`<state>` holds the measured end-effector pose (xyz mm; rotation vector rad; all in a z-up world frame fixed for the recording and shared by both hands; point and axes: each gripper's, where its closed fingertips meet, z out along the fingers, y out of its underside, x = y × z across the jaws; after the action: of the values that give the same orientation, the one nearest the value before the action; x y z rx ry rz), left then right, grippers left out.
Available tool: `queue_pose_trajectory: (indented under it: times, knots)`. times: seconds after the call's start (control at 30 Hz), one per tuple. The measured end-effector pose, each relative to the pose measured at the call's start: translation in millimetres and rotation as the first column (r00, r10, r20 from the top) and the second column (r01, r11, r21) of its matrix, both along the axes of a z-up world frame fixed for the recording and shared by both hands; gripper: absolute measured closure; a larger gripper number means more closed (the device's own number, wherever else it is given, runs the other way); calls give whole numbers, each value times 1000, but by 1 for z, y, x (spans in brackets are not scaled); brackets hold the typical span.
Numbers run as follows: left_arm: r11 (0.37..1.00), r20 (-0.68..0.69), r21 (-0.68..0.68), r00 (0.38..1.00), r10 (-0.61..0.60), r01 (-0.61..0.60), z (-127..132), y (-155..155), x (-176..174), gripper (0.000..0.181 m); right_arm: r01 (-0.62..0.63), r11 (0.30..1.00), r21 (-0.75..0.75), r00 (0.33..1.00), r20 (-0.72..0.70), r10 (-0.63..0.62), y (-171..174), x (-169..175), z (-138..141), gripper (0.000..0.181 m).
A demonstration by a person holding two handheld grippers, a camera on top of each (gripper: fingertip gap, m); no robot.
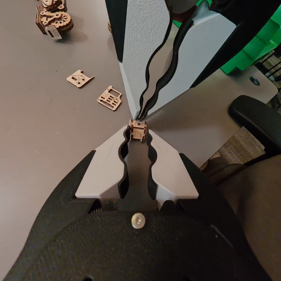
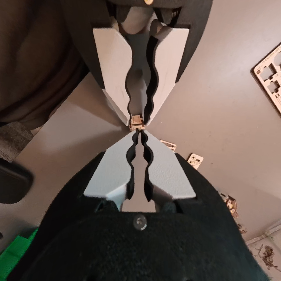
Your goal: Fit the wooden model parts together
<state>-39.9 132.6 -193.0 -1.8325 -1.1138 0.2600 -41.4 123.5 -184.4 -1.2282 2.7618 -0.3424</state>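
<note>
A small wooden box-like part (image 1: 137, 133) is pinched between the fingers of my left gripper (image 1: 138, 132), just above the grey table (image 1: 45, 136). My right gripper (image 1: 140, 120) comes in from the far side, its jaws closed, with its tips touching the part's far face. In the right wrist view, my right gripper (image 2: 138, 131) meets the same part (image 2: 136, 121), held by the left gripper (image 2: 136, 120) opposite. I cannot tell whether a tiny piece sits between the right tips.
Two flat wooden plates (image 1: 80, 79) (image 1: 109, 99) lie on the table to the left. A built wooden gear model (image 1: 53, 16) stands at the far left. A punched-out wooden sheet (image 2: 267, 79) lies nearby. A green block (image 1: 258, 45), a chair armrest (image 1: 255, 115) and the table edge are to the right. Left and right tips are no more than a few centimetres apart.
</note>
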Motion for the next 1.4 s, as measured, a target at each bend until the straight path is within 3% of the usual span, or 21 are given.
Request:
queue_pose_trajectory:
  times: [0.7,1.4]
  knots:
    - [999,31,27,999,-26,25,0,0,-3,163,-107,990,93,993,-48,112,3,-3,-4,180]
    - [999,45,47,999,-25,23,0,-1,-3,163,-56,993,106,997,-55,62,3,-1,-5,180]
